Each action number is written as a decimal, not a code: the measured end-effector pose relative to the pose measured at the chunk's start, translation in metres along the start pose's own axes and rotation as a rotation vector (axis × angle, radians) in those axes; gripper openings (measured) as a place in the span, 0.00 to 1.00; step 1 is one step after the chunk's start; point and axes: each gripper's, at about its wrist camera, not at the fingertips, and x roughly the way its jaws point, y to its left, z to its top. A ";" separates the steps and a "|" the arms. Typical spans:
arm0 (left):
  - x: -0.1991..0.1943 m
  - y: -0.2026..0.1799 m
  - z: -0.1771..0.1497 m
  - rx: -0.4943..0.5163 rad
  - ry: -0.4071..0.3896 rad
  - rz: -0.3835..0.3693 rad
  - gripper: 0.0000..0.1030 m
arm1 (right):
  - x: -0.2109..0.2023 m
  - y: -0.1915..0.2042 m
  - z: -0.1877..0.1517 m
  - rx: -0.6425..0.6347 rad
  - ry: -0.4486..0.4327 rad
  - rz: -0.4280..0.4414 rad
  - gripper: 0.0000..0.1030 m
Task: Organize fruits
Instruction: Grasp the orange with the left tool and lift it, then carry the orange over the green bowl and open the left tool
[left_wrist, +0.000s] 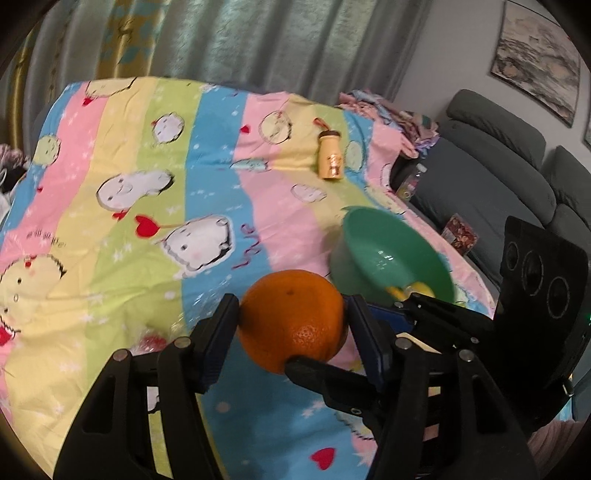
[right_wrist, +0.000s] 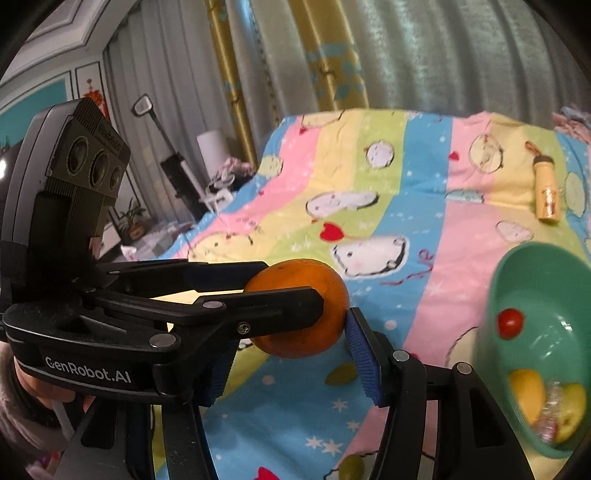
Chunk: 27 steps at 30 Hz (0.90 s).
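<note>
An orange (left_wrist: 291, 317) is held above the striped cartoon bedsheet (left_wrist: 147, 184). My left gripper (left_wrist: 291, 325) is shut on it, its pads on either side. My right gripper (right_wrist: 295, 317) also grips the orange (right_wrist: 306, 314) crosswise; one right finger (left_wrist: 332, 376) shows under the fruit in the left wrist view. A green bowl (left_wrist: 391, 258) sits to the right and in the right wrist view (right_wrist: 535, 332) holds a small red fruit (right_wrist: 510, 323), a yellow fruit (right_wrist: 528, 395) and a wrapped yellow-green fruit (right_wrist: 569, 413).
A small yellow bottle (left_wrist: 330, 157) lies on the sheet behind the bowl. Small green fruits (right_wrist: 341, 373) lie on the sheet below the orange. A grey sofa (left_wrist: 498, 166) stands right of the bed, curtains (left_wrist: 258, 37) behind it.
</note>
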 end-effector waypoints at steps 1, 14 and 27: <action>0.000 -0.003 0.001 0.005 -0.002 -0.005 0.59 | -0.006 -0.002 0.001 0.004 -0.012 -0.008 0.57; 0.056 -0.089 0.025 0.097 0.039 -0.151 0.59 | -0.073 -0.069 -0.011 0.128 -0.091 -0.161 0.57; 0.130 -0.114 0.027 0.080 0.180 -0.211 0.59 | -0.076 -0.137 -0.031 0.290 -0.018 -0.238 0.57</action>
